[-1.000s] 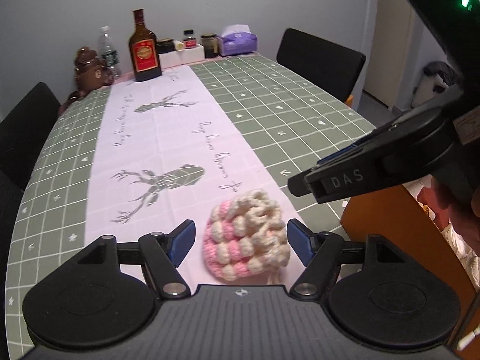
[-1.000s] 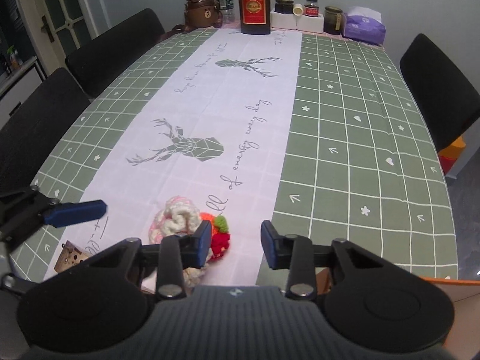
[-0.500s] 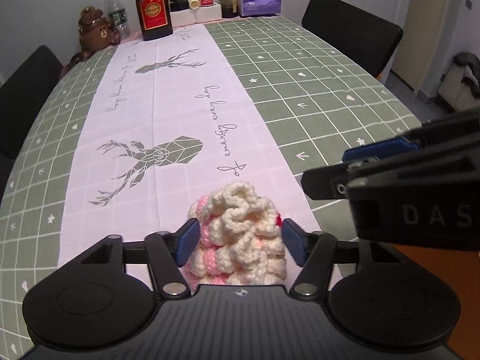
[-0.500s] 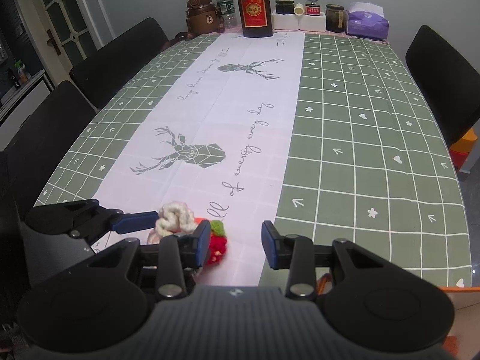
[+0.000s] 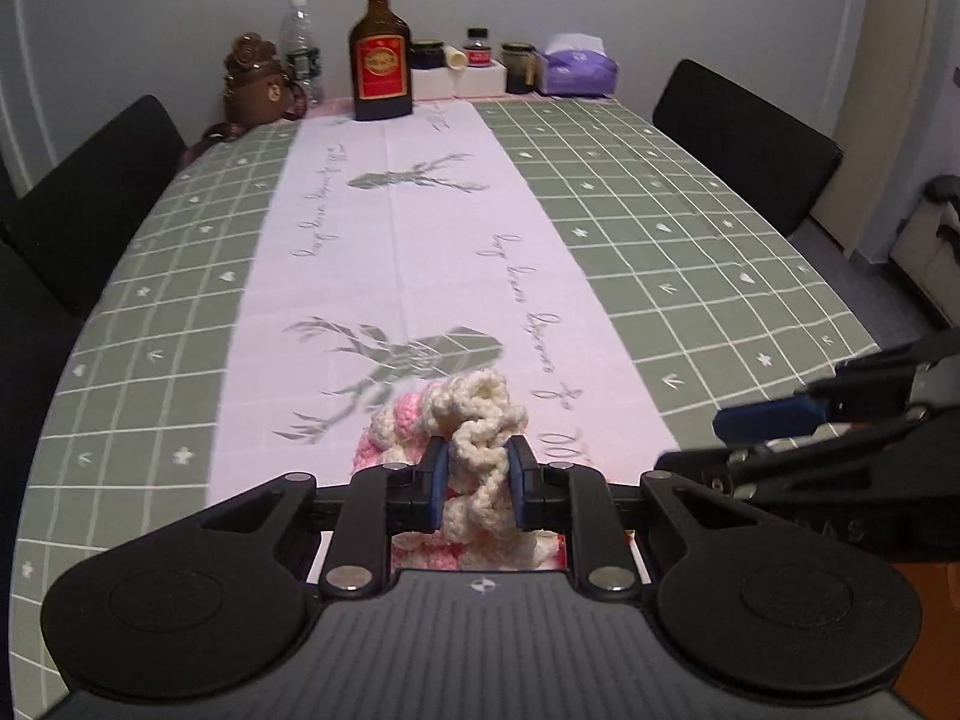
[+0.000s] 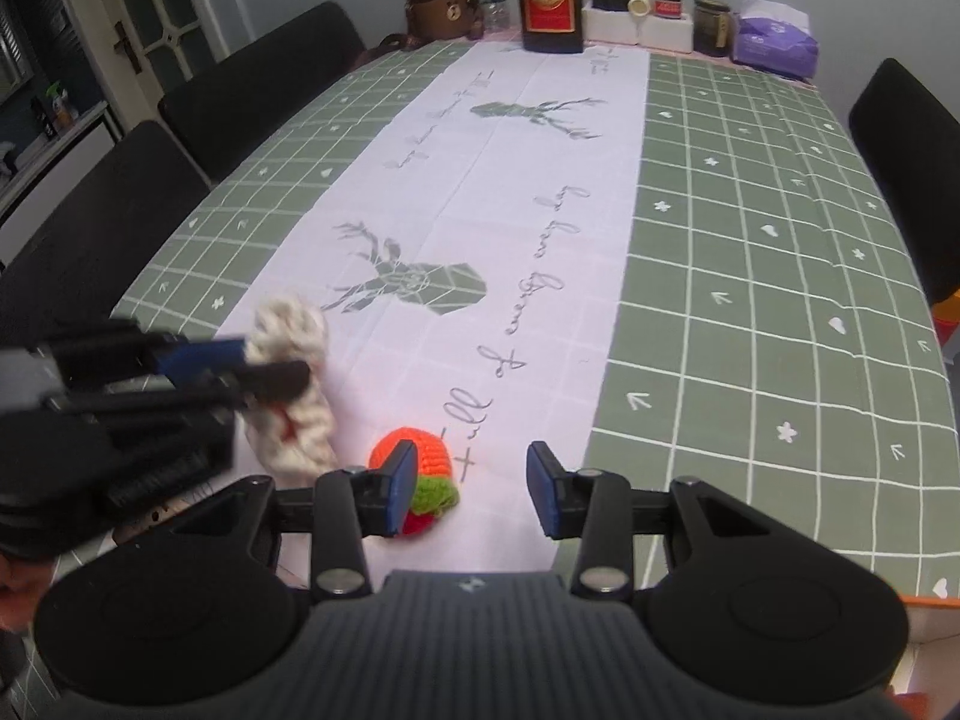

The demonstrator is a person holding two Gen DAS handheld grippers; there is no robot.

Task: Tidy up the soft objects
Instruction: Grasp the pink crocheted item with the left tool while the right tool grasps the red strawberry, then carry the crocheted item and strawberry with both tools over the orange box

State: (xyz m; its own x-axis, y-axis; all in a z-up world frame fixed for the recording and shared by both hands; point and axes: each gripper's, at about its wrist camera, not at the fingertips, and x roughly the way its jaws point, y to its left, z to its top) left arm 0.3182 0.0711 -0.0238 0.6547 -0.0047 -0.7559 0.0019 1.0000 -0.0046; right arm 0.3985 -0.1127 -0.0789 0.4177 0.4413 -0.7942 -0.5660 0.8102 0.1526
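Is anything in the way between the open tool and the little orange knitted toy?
Nothing visible. The right tool is open, and the orange knitted toy lies on the tablecloth right behind its left finger, slightly off-centre.

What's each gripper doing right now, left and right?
Left gripper: shut on the pink and cream crochet piece.
Right gripper: open, holding nothing; orange crochet toy sits by its left finger.

Curly words "every day" can be read on the tablecloth [image 6: 540,276]; the bottle label [image 5: 380,63] is too blurred.
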